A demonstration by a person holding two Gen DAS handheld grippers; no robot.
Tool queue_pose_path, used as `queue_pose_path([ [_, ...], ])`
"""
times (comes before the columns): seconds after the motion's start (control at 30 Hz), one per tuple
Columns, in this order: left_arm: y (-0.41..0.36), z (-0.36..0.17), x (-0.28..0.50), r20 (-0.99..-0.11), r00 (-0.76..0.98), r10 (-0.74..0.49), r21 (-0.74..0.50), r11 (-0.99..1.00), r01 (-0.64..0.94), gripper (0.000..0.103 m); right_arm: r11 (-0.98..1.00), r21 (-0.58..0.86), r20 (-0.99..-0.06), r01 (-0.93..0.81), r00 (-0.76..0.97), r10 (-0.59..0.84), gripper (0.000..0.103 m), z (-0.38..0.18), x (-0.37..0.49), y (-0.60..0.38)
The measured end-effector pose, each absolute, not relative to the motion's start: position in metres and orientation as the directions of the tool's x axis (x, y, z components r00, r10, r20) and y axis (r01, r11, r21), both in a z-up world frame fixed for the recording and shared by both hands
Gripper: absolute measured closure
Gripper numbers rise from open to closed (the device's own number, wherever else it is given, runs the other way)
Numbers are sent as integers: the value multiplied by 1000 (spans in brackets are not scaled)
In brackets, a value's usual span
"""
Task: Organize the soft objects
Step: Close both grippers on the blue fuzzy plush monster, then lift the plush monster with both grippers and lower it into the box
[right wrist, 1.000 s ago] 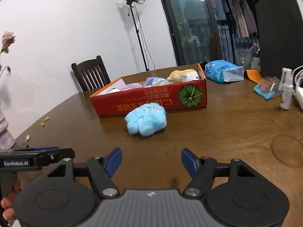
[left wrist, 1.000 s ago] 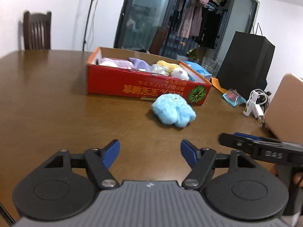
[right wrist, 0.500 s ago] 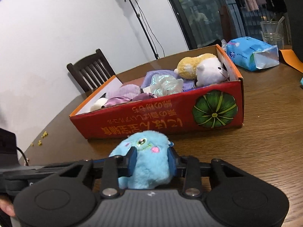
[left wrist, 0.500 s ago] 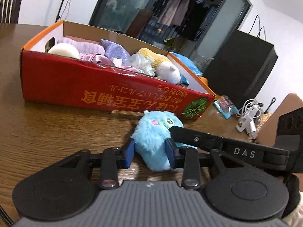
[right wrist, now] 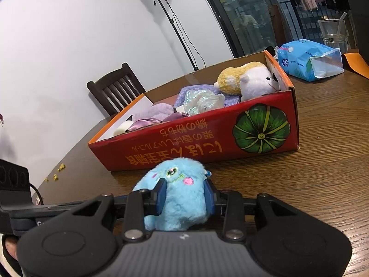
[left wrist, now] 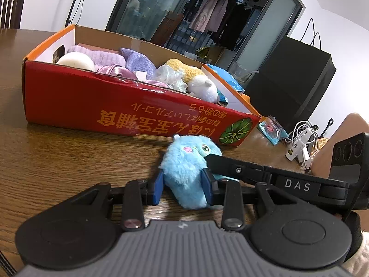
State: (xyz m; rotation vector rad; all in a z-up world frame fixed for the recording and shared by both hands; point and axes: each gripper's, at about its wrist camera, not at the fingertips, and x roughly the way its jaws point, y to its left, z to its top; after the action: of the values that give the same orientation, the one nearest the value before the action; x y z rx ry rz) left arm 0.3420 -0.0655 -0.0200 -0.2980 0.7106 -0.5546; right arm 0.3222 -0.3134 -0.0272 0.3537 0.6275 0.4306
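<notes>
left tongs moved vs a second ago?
Yes. The left tongs came forward toward the red box, which now looms larger, and closed on the blue plush.

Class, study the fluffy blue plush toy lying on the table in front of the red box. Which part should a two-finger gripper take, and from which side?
Grip the blue plush toy across its round body, coming in low from the near side, away from the red box. The soft fur squashes between pads. Both the left gripper and right gripper are already pinching it this way.
</notes>
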Motion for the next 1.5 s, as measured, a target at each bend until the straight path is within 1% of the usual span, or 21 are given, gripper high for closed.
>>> queue_pose_path([
  [0.13,-69,-17,337,-519,643,-563,-408,824,393,70,861,422,-486,-283,731,479,70,-24,320,-312],
  [0.23,-74,-3,316,-511,661,-549,-380,834,399,70,854,448,-488,-264,728,481,70,-18,309,-315],
  [0.4,-67,18,253,-469,661,-587,-421,806,417,71,852,440,-421,-284,773,475,71,2,239,-318],
  [0.57,-71,34,185,-425,696,-579,-393,810,435,71,864,411,-386,-292,802,455,71,16,163,-315],
  [0.67,-73,43,166,-396,701,-593,-386,801,459,71,879,371,-362,-299,825,433,71,26,134,-315],
  [0.77,-74,51,154,-371,710,-599,-381,795,472,71,879,368,-329,-304,842,429,71,34,120,-318],
  [0.87,-75,54,151,-362,710,-605,-377,791,482,71,882,358,-316,-306,849,423,71,38,115,-319],
  [0.97,-79,59,159,-354,707,-612,-372,786,494,71,887,348,-309,-304,856,415,71,43,118,-321],
  [1.03,-81,65,174,-346,694,-631,-391,769,505,71,896,327,-302,-302,865,401,71,50,124,-323],
  [1.13,-84,77,212,-324,660,-678,-456,723,519,72,913,280,-282,-297,883,374,71,67,145,-331],
  [1.27,-96,93,276,-304,647,-699,-486,698,526,72,929,245,-282,-277,896,341,71,92,196,-341],
  [1.37,-104,96,322,-316,655,-686,-476,712,516,72,942,209,-308,-263,896,319,71,103,244,-342],
  [1.5,-107,79,386,-387,647,-657,-497,739,454,72,944,200,-406,-262,855,323,71,98,323,-339],
])
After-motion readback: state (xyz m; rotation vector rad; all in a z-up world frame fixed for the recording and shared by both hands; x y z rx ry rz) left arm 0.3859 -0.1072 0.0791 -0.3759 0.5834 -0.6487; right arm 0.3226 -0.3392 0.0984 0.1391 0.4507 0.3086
